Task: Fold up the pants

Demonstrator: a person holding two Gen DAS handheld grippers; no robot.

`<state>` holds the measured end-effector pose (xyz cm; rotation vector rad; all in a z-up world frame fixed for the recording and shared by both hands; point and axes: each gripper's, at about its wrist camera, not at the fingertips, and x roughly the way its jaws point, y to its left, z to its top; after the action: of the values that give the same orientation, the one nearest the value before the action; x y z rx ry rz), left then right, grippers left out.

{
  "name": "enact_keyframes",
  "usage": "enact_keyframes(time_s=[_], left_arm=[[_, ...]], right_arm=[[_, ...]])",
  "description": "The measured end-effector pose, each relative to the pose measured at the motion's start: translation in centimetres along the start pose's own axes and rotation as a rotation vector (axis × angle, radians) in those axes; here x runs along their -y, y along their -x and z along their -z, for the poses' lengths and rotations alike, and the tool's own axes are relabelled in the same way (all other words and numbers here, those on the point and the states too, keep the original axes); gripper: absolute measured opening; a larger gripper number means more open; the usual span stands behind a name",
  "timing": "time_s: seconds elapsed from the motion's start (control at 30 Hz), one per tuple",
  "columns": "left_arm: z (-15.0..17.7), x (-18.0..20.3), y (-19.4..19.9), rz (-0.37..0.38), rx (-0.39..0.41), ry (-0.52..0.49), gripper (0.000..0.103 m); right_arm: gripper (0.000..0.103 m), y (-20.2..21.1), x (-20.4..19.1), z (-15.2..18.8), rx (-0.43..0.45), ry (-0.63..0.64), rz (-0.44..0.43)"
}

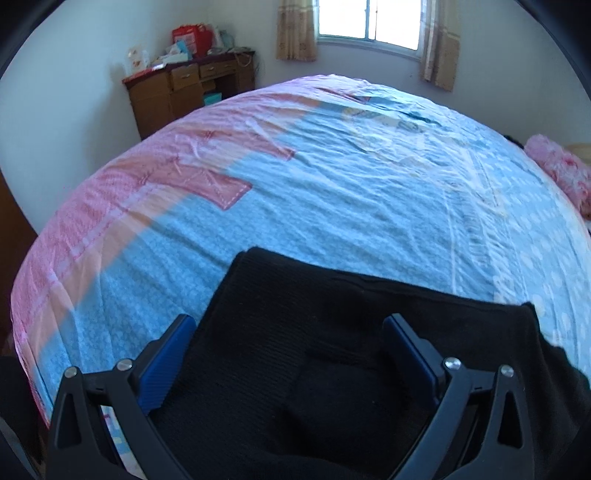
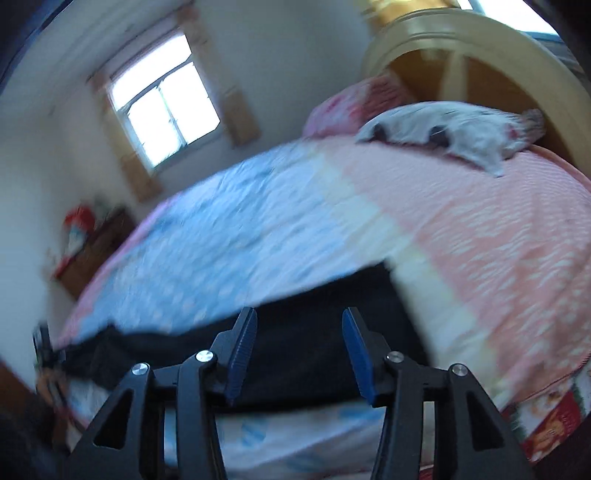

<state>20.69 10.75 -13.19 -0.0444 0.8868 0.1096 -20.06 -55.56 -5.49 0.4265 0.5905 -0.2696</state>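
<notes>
Black pants [image 1: 332,350] lie flat near the front edge of a bed with a blue and pink cover [image 1: 332,184]. In the left wrist view my left gripper [image 1: 290,325] is open, its blue-padded fingers [image 1: 166,362] spread wide just above the pants, holding nothing. In the right wrist view, which is blurred, the pants [image 2: 303,332] show as a dark strip along the bed's [image 2: 258,229] near edge. My right gripper [image 2: 299,321] is open over that strip and holds nothing.
A wooden desk [image 1: 184,92] with clutter stands by the far wall left of a window [image 1: 369,22]. A pink pillow [image 1: 561,173] lies at the right. A wooden headboard [image 2: 480,62] and a grey-white cloth [image 2: 454,133] are at the bed's head.
</notes>
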Motion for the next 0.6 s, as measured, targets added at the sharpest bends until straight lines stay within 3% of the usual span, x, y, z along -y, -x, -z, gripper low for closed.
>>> enact_keyframes(time_s=[0.07, 0.1, 0.13, 0.2, 0.23, 0.3, 0.4, 0.43, 0.5, 0.6], left_arm=[[0.0, 0.1, -0.1, -0.006, -0.007, -0.039, 0.102], [0.1, -0.1, -0.4, -0.026, -0.014, -0.062, 0.102], [0.1, -0.6, -0.8, -0.056, -0.02, -0.075, 0.103], [0.0, -2.1, -1.7, -0.02, -0.029, -0.057, 0.103], [-0.4, -3.2, -2.1, 0.039, -0.049, -0.013, 0.103], [-1.2, -3.3, -1.8, -0.008, -0.036, -0.059, 0.103], [-2.2, -3.4, -0.7, -0.026, 0.016, -0.135, 0.103], [-2.6, -3.7, -0.3, -0.015, 0.019, -0.134, 0.103], [-3.3, -4.9, 1.3, 0.03, 0.051, -0.085, 0.103], [-4.1, -7.4, 3.7, 0.079, 0.118, 0.016, 0.102]], right_arm=[[0.049, -2.1, -1.2, 1.9, -0.066, 0.075, 0.048], [0.04, -3.0, -0.8, 2.5, -0.096, 0.079, 0.076], [0.035, -2.7, 0.0, 2.8, -0.048, 0.069, 0.075], [0.0, -2.2, 2.6, 2.5, -0.039, -0.018, 0.103], [0.0, -2.1, 3.8, 2.3, -0.039, -0.064, 0.129], [0.0, -2.1, 4.7, 2.0, -0.045, -0.115, 0.122], [0.004, -2.1, 0.7, 1.0, -0.044, 0.017, 0.279], [0.004, -1.8, -0.7, 0.8, -0.009, 0.033, 0.274], [0.004, -1.9, -3.9, 0.5, 0.013, 0.018, 0.126], [0.004, -3.7, -8.7, 0.9, -0.031, -0.011, -0.13]])
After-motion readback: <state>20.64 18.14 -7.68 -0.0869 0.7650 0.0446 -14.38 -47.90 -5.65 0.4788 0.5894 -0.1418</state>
